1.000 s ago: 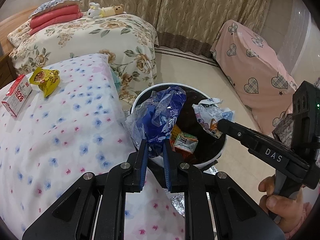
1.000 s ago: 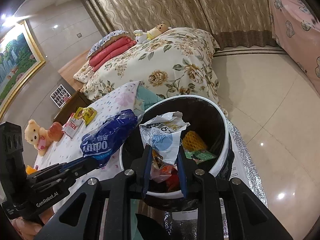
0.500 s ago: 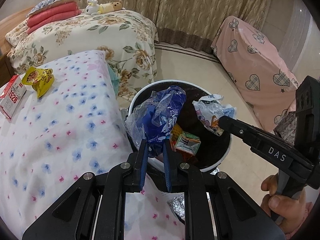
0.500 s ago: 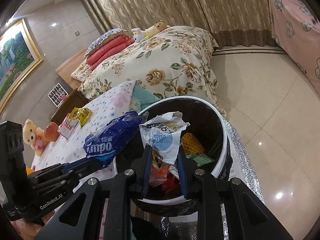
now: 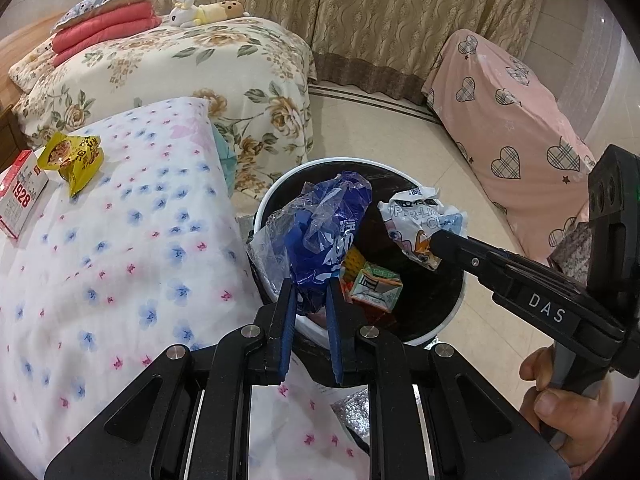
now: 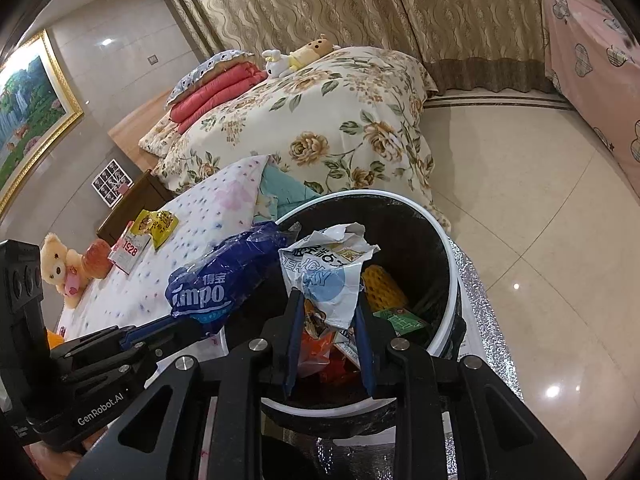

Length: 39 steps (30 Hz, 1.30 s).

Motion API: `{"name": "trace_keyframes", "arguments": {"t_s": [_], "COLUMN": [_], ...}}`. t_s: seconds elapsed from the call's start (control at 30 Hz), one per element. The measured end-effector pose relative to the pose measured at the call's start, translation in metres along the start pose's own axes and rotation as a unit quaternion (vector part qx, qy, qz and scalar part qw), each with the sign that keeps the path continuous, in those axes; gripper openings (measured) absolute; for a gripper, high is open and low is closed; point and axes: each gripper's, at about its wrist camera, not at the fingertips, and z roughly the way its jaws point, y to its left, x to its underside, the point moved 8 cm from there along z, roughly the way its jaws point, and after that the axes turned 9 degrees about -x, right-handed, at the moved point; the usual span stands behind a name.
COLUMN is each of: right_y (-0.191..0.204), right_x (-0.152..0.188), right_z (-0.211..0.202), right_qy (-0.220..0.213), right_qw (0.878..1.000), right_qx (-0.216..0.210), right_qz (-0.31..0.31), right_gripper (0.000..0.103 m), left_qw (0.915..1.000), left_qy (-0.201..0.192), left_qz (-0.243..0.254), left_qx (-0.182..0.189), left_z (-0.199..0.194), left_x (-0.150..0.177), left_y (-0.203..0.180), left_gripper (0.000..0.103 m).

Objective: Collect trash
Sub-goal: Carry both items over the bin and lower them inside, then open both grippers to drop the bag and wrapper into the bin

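Much of the bin's [image 5: 440, 322] inside is hidden from you: the two wrappers you hold cover most of its mouth, and only a yellow mesh piece [image 6: 383, 289], a small green carton [image 5: 375, 289] and some orange and red scraps below show through. The print on the white wrapper is crumpled and only partly readable. Your right hand [image 5: 568, 404] is cut off at the picture's edge, and your left hand shows in neither view.

Your left gripper [image 5: 310, 294] has its jaws drawn close together, pinching the lower end of the blue plastic wrapper [image 5: 332, 232]; the wrapper stands up from the fingers and hangs over the near-left rim of the bin, partly above the flowered bedcover [image 5: 120, 264]. Your right gripper [image 6: 326, 308] has its jaws slightly wider, clamped on the bottom of the white snack wrapper [image 6: 320, 268], which sits above the open bin.

On the bedcover, well apart from the bin, a yellow snack packet [image 5: 72, 158] lies just beside a red-and-white box [image 5: 20, 196]. A teddy bear [image 6: 60, 268] sits near them.
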Motion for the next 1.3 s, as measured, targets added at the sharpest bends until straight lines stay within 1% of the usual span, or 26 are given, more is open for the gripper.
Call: {"name": "trace_keyframes", "arguments": {"t_s": [0.2,0.27,0.6,0.63,0.67,0.7,0.73,0.77,0.8,0.87,0.9,0.93,0.97,1.0,1.07,1.13,1.17,1.23,1.3], "right_y": [-0.001,-0.002,-0.008,-0.008,-0.008,-0.009,-0.009,-0.010,-0.010,-0.008,-0.006,-0.004,-0.001,0.002,0.011,0.020,0.026,0.038,0.051], "right_x": [-0.001,0.000,0.002,0.002,0.002,0.002,0.001,0.000,-0.001,-0.003,-0.004,-0.005,-0.005,-0.005,-0.005,-0.006,-0.004,-0.002,0.002], "right_z": [0.001,0.001,0.004,0.004,0.004,0.004,0.004,0.002,0.001,-0.002,-0.004,-0.006,-0.008,-0.008,-0.009,-0.008,-0.007,-0.005,-0.001], "right_qy": [0.001,0.002,0.011,0.012,0.012,0.013,0.012,0.009,0.005,0.001,-0.002,-0.004,-0.006,-0.008,-0.013,-0.012,-0.011,-0.010,-0.007], "right_qw": [1.000,1.000,1.000,1.000,1.000,1.000,1.000,1.000,1.000,1.000,1.000,1.000,1.000,1.000,1.000,1.000,1.000,1.000,1.000], "right_qx": [0.002,0.003,0.014,0.016,0.017,0.018,0.018,0.016,0.015,0.017,0.016,0.013,0.010,0.008,0.002,-0.005,-0.008,-0.017,-0.026], "right_qz": [-0.001,0.000,0.000,0.000,0.000,0.002,0.006,0.010,0.012,0.013,0.013,0.013,0.013,0.012,0.009,0.007,0.005,-0.002,-0.007], "right_gripper": [0.026,0.028,0.028,0.028,0.032,0.035,0.044,0.051,0.054,0.054,0.055,0.058,0.065,0.068,0.078,0.082,0.084,0.085,0.087], "left_qw": [1.0000,1.0000,0.9999,0.9999,0.9999,0.9998,0.9998,0.9997,0.9997,0.9997,0.9996,0.9995,0.9993,0.9990,0.9982,0.9975,0.9971,0.9961,0.9943], "left_qy": [0.005,0.006,0.012,0.011,0.010,0.011,0.010,0.008,0.004,-0.004,-0.007,-0.007,-0.007,-0.008,-0.008,-0.009,-0.012,-0.019,-0.031], "left_qz": [-0.002,0.000,0.004,0.004,0.003,0.002,-0.002,-0.007,-0.010,-0.016,-0.022,-0.027,-0.034,-0.045,-0.060,-0.070,-0.075,-0.084,-0.093], "left_qx": [0.002,0.004,0.010,0.012,0.013,0.016,0.020,0.022,0.021,0.018,0.014,0.013,0.010,0.005,0.004,-0.001,-0.008,-0.022,-0.042], "left_z": [0.003,0.004,0.008,0.007,0.006,0.005,0.004,0.001,-0.002,-0.008,-0.012,-0.014,-0.016,-0.019,-0.023,-0.029,-0.032,-0.041,-0.052], "left_x": [0.000,0.000,0.001,0.002,0.001,0.001,0.001,0.001,0.001,0.001,0.003,0.004,0.006,0.009,0.016,0.023,0.027,0.034,0.041], "left_y": [0.002,0.001,-0.002,-0.002,-0.003,-0.002,-0.001,0.002,0.004,0.012,0.019,0.023,0.030,0.038,0.050,0.062,0.069,0.085,0.105], "left_gripper": [0.014,0.014,0.014,0.016,0.017,0.023,0.030,0.033,0.039,0.042,0.047,0.055,0.059,0.061,0.061,0.063,0.063,0.067,0.067]}}
